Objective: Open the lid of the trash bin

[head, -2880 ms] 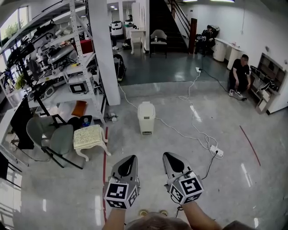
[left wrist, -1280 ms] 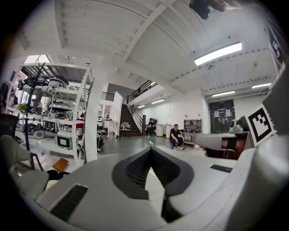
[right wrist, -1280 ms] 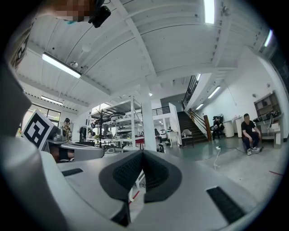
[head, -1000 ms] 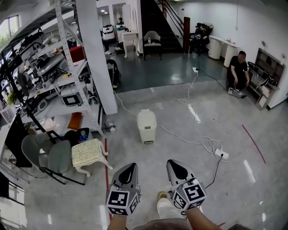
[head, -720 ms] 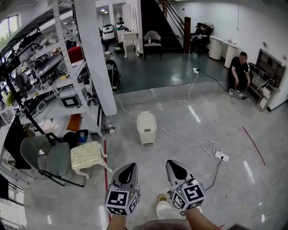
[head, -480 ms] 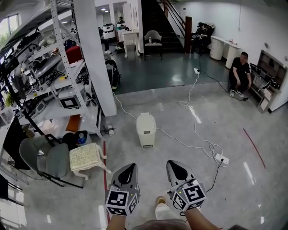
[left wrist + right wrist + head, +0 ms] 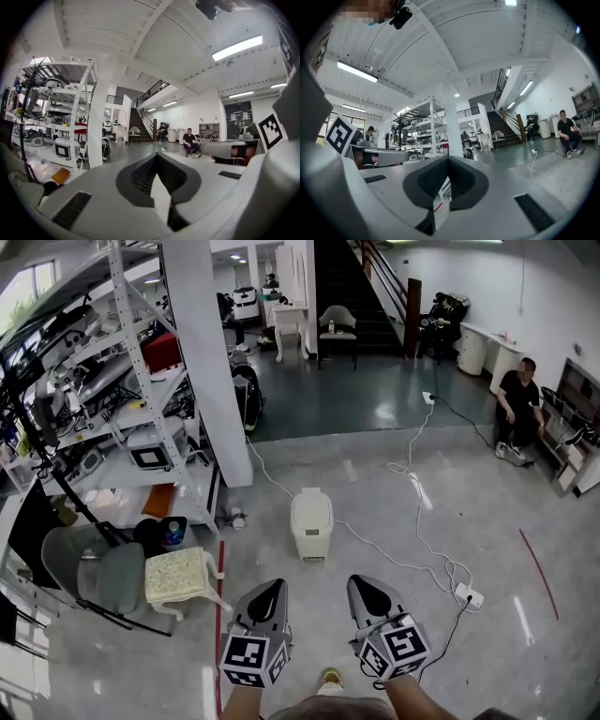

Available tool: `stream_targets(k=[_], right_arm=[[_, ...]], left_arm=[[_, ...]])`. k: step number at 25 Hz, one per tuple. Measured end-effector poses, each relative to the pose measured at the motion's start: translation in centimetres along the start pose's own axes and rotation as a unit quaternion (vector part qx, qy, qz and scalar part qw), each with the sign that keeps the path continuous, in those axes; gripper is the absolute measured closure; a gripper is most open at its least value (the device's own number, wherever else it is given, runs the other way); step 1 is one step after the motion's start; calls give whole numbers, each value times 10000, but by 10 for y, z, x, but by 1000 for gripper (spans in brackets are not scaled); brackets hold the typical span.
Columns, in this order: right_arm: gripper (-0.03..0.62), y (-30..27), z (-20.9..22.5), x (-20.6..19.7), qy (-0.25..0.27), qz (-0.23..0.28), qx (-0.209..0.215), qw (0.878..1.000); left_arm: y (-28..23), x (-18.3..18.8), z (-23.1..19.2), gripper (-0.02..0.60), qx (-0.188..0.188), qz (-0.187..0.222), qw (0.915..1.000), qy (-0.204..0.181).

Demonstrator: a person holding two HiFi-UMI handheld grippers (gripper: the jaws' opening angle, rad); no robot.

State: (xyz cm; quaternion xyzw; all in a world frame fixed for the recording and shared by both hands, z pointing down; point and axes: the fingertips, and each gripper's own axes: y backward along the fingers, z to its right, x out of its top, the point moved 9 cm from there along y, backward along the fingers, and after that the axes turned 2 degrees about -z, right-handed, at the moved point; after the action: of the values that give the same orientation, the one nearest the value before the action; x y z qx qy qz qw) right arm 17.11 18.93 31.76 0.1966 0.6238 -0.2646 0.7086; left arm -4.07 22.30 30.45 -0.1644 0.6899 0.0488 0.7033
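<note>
Left tongs (image 7: 270, 585) and right tongs (image 7: 360, 583) closed, empty, held forward: trash bin (image 7: 311, 521), lid down, well ahead.

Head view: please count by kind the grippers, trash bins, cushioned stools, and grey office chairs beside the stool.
Grippers: 2, left gripper and right gripper
Trash bins: 1
Cushioned stools: 1
Grey office chairs: 1
Total: 5

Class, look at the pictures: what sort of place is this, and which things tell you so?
Probably a workshop or lab hall: white metal shelving loaded with equipment, power cables trailing across the floor, a staircase behind.
</note>
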Motion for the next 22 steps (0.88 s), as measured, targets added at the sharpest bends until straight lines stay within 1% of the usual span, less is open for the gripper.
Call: stream_targets(k=[6, 12, 17, 22], right_arm=[[560, -36, 33, 8, 17, -19, 288, 9996], [559, -69, 48, 10, -49, -71, 457, 9989], [560, -93, 61, 7, -36, -106, 457, 9989], [559, -123, 77, 7, 30, -149, 308, 9994]], left_arm=[[-42, 10, -9, 587, 264, 55, 9996, 5], [-60, 17, -24, 586, 475, 24, 9989, -12], [-85, 13, -40, 588, 484, 18, 9988, 29], [-124, 13, -64, 588, 354, 28, 9993, 64]])
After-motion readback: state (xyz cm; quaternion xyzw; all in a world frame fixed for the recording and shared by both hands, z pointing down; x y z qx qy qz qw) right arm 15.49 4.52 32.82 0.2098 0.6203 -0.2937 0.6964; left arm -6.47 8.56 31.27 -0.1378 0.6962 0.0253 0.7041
